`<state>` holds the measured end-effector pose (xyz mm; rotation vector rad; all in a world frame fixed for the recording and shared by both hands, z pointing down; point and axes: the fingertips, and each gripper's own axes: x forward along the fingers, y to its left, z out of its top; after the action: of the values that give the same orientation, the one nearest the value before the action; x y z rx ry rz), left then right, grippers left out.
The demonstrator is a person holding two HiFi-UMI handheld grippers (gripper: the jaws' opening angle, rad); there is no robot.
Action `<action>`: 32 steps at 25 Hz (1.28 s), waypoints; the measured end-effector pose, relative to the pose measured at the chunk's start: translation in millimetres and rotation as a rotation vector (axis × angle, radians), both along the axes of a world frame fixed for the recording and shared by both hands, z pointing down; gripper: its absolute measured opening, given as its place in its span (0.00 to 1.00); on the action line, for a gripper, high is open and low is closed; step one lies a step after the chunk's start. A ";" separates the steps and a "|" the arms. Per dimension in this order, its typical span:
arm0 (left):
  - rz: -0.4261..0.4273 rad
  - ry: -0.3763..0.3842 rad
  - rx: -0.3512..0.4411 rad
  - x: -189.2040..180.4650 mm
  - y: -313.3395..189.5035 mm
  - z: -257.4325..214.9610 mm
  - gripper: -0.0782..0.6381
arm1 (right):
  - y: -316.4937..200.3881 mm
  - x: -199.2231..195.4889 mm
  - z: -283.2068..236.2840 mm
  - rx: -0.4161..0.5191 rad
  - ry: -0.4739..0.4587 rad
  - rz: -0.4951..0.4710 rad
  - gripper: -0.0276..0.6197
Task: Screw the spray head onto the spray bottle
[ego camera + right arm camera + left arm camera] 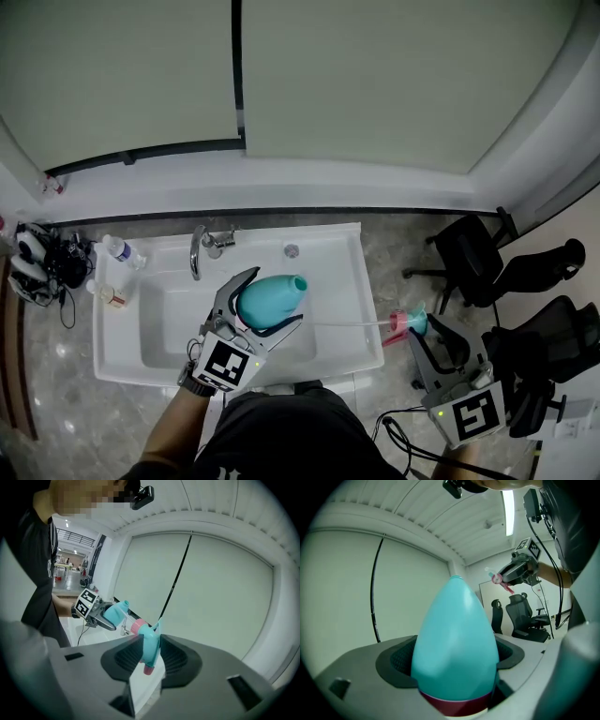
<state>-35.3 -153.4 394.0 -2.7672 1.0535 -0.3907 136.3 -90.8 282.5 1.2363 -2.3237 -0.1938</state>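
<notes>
Spray bottle [272, 296] clamped in our left claw [273, 300] over the sink [330, 246], neck pointing right. Spray head [409, 323] clamped in our right claw [424, 330], apart to the right, dip tube aimed left, short of the neck.

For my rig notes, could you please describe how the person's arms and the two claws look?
Both the left claw and right claw have light grey bodies with dark ribbed pads, and each carries a white cube with a black square marker. Black cables trail from the right one. The person wears a black short-sleeved shirt and a dark wristband.
</notes>
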 end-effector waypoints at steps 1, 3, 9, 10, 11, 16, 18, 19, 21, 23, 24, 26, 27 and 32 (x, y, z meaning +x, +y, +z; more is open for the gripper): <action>-0.001 0.002 0.006 -1.4 1.0 -0.9 0.73 | -1.2 -0.2 -2.6 0.007 0.007 -0.001 0.22; -0.002 0.014 0.010 -3.6 4.4 -2.1 0.73 | -2.8 -0.3 -6.8 0.018 0.020 0.001 0.22; 0.014 0.021 0.032 -3.9 13.5 -2.9 0.73 | -9.7 -2.6 -20.1 0.054 0.053 -0.006 0.22; 0.015 0.021 0.031 -3.7 14.6 -2.2 0.73 | -10.8 -2.6 -21.5 0.059 0.057 -0.006 0.22; 0.015 0.021 0.030 -3.7 15.4 -1.2 0.73 | -11.7 -2.4 -22.5 0.061 0.061 -0.006 0.22; 0.014 0.016 0.025 -4.9 18.0 1.0 0.73 | -15.7 -0.4 -25.3 0.068 0.083 -0.003 0.22; 0.017 0.011 0.026 -5.6 19.1 3.2 0.73 | -18.4 -2.0 -26.2 0.076 0.096 -0.008 0.22; 0.019 0.008 0.027 -5.4 19.7 3.6 0.73 | -19.7 -3.0 -26.9 0.079 0.103 -0.010 0.22; 0.023 0.005 0.028 -4.5 20.7 3.4 0.73 | -22.2 -4.9 -28.7 0.086 0.119 -0.017 0.22; 0.024 0.009 0.026 -3.9 21.2 3.9 0.73 | -25.0 -7.1 -30.0 0.096 0.138 -0.025 0.22; 0.023 0.014 0.025 -3.9 21.1 4.6 0.73 | -26.6 -8.8 -30.5 0.100 0.147 -0.029 0.22; 0.024 0.017 0.023 -4.5 20.4 5.5 0.73 | -29.3 -13.7 -31.2 0.109 0.165 -0.041 0.22; 0.024 0.016 0.022 -4.7 20.1 5.9 0.73 | -30.4 -16.2 -31.2 0.112 0.179 -0.050 0.22; 0.009 0.029 0.014 -4.8 18.4 9.8 0.73 | -34.2 -25.3 -25.7 0.116 0.332 -0.107 0.22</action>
<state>-40.1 -135.0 403.8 -2.7725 1.0452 -0.3414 111.0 -125.0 256.8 1.0424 -2.1117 -0.5350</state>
